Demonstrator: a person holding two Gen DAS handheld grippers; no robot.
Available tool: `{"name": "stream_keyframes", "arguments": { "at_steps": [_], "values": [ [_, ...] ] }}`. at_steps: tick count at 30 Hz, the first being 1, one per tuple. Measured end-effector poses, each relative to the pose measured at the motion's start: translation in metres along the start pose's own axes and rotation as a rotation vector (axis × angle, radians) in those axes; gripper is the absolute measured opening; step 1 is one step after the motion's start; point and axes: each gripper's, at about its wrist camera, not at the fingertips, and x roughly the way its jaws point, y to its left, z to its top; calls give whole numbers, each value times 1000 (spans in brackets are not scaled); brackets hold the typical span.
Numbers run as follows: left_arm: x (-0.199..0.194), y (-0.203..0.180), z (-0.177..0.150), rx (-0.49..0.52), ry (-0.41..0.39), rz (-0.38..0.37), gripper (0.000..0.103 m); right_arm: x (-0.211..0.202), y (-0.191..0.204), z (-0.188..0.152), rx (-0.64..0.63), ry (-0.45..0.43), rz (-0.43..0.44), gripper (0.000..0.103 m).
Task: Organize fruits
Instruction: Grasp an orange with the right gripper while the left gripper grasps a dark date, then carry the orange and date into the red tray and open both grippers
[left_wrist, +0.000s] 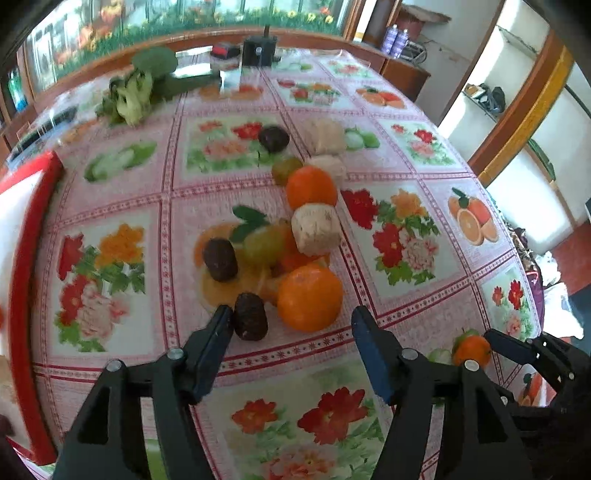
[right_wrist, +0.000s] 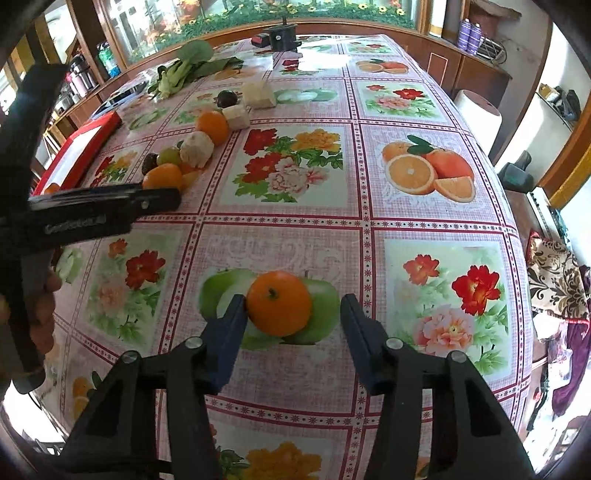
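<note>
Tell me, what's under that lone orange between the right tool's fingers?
The lone orange sits on the tablecloth, over a printed picture of green apples. The middle of that print is hidden beneath it.

Bright daylight from windows (right_wrist: 258, 14) at 12 o'clock; glare on tablecloth (right_wrist: 317, 51) far end. Left view motion-blurred. Heavy fisheye bend, dark corners.

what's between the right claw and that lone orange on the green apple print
Nothing visible. The orange sits alone on the tablecloth, already between the open fingers of the right claw, against the left finger and apart from the right one. The other fruit lies far off near the left claw.
</note>
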Motion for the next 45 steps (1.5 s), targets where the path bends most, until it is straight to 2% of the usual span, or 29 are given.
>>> {"name": "stream_keyframes", "arguments": {
  "at_steps": [3,4,7,11,15,19,25,35,45],
  "values": [
    [4,-3,3,8,-8,2,63,0,1,-1,-7,-11,-2,53],
    [5,-4,4,12,-19,18,55,0,1,-1,-4,-16,0,53],
    [4,-6,4,27,-21,22,51,-2,-4,-3,19,-30,10,35],
    [-2,-1,-2,9,-18,8,50,-5,-14,-2,77,-27,54,35],
    [-9,3,-12,2,-14,-13,50,-7,-13,-4,89,-27,57,35],
    [-22,11,-27,-23,-17,-50,50,-11,-5,-2,81,-32,56,35],
    [-41,21,-46,-53,-27,-66,50,-10,14,3,58,-32,56,36],
    [-67,38,-65,-77,-59,-26,50,-5,59,15,-2,-12,75,36],
    [-97,75,-72,-133,-112,17,50,-4,107,35,-57,-5,112,36]
  ]
}}
